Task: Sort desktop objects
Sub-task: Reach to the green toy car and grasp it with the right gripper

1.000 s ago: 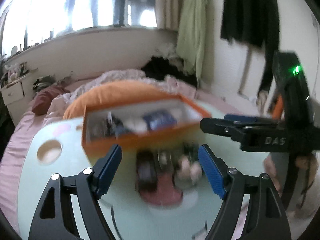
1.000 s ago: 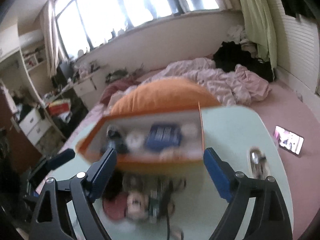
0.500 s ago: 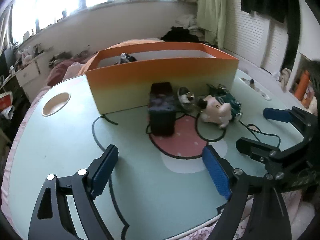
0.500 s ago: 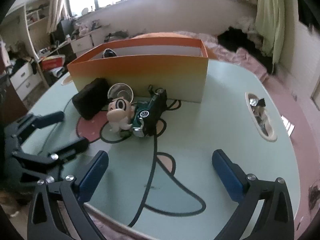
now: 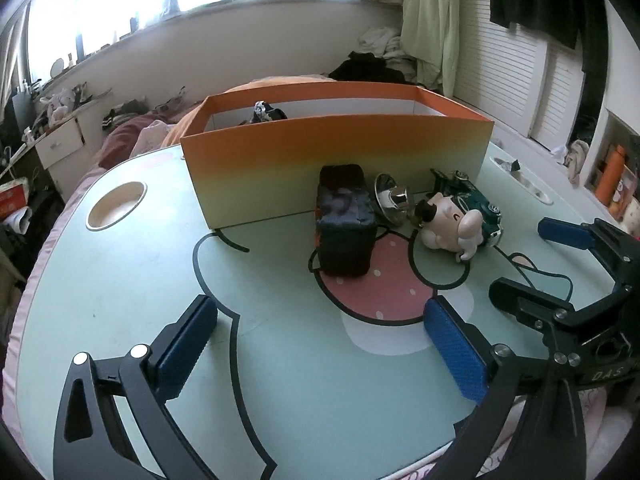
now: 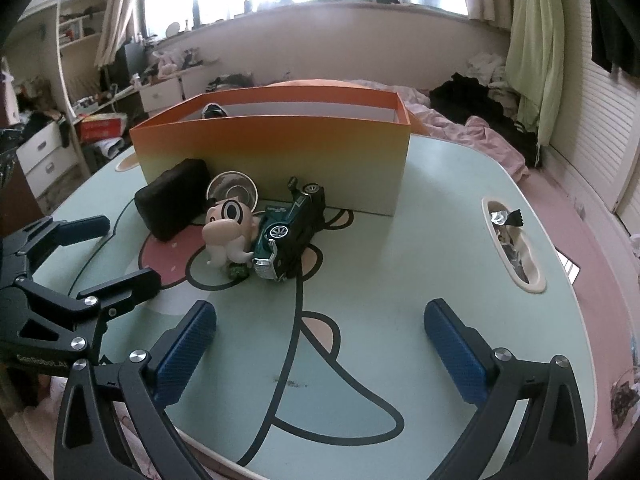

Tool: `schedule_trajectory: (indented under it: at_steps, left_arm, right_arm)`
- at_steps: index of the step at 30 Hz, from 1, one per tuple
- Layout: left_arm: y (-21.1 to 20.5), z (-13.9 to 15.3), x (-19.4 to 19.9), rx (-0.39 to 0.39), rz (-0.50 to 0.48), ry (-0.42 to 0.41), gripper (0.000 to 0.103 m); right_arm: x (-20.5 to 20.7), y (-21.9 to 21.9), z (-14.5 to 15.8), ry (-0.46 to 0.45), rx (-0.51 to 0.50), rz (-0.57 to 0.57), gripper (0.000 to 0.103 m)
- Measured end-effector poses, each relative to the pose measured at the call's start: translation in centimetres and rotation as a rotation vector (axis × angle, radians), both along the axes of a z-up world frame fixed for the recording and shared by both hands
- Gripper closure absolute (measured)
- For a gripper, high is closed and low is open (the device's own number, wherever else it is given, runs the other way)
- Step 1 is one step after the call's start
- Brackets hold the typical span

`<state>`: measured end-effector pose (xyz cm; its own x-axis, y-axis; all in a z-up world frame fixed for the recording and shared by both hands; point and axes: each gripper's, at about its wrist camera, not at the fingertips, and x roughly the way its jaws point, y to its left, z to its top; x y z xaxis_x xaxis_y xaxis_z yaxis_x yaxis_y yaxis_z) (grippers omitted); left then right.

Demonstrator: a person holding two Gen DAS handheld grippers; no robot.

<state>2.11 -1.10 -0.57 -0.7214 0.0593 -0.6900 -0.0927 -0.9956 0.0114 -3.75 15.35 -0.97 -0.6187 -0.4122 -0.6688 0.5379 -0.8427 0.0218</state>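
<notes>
You're hovering both grippers, left gripper (image 5: 320, 344) jaws spreading empty, right gripper (image 6: 320, 344) jaws wide and empty, with the pouch (image 5: 346, 220), figurine (image 6: 228, 232) and car (image 6: 290, 226) waiting beside the box (image 5: 336, 160) on the tabletop (image 5: 120, 300), so pick one next.

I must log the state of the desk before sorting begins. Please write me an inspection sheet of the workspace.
Surface: pale green table with a cartoon print, two recessed holders.
Job's things: orange box; in front of it black pouch, metal dish, cartoon figurine, green toy car tipped on its side.
Clutter: wrappers in the long holder.
Grippers: left gripper opening, nothing between; right gripper open, empty.
Cables: nothing seen.
Surroundings: bed, window, hanging clothes.
</notes>
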Motion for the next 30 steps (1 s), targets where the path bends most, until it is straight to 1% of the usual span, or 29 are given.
schedule_trajectory:
  at_steps: [11, 16, 19, 20, 22, 24, 25, 26, 28, 30]
  left_arm:
    - [0.1, 0.1, 0.2, 0.002, -0.013, -0.002, 0.000]
    - [0.1, 0.0, 0.1, 0.006, -0.038, 0.020, 0.000]
    - [0.3, 0.0, -0.1, 0.007, -0.057, 0.032, 0.000]
    - [0.2, 0.1, -0.1, 0.008, -0.058, 0.033, 0.000]
    - [0.1, 0.1, -0.1, 0.010, -0.058, 0.033, 0.000]
    - [0.1, 0.1, -0.1, 0.010, -0.057, 0.034, 0.000]
    - [0.1, 0.1, -0.2, 0.010, -0.058, 0.034, 0.000]
    - [0.1, 0.1, -0.1, 0.010, -0.058, 0.034, 0.000]
    - [0.1, 0.1, -0.2, 0.010, -0.058, 0.034, 0.000]
    - [0.1, 0.1, -0.1, 0.010, -0.057, 0.034, 0.000]
  right_arm:
    - [0.2, -0.1, 0.1, 0.000, -0.005, 0.000, 0.000]
    - [0.3, -0.2, 0.2, 0.002, -0.004, -0.002, 0.000]
    - [0.4, -0.1, 0.4, 0.006, -0.023, -0.004, 0.000]
    - [0.4, 0.2, 0.5, 0.005, -0.048, -0.002, 0.000]
    - [0.3, 1.1, 0.9, -0.010, -0.124, 0.007, 0.010]
    - [-0.3, 1.8, 1.4, -0.023, -0.168, -0.008, 0.033]
    - [-0.6, 1.9, 1.7, -0.023, -0.181, -0.019, 0.038]
    - [-1.0, 2.0, 2.2, -0.021, -0.198, -0.033, 0.046]
    - [-1.8, 1.6, 3.3, -0.028, -0.215, -0.051, 0.047]
    - [-2.9, 0.8, 4.3, -0.057, -0.228, -0.049, 0.054]
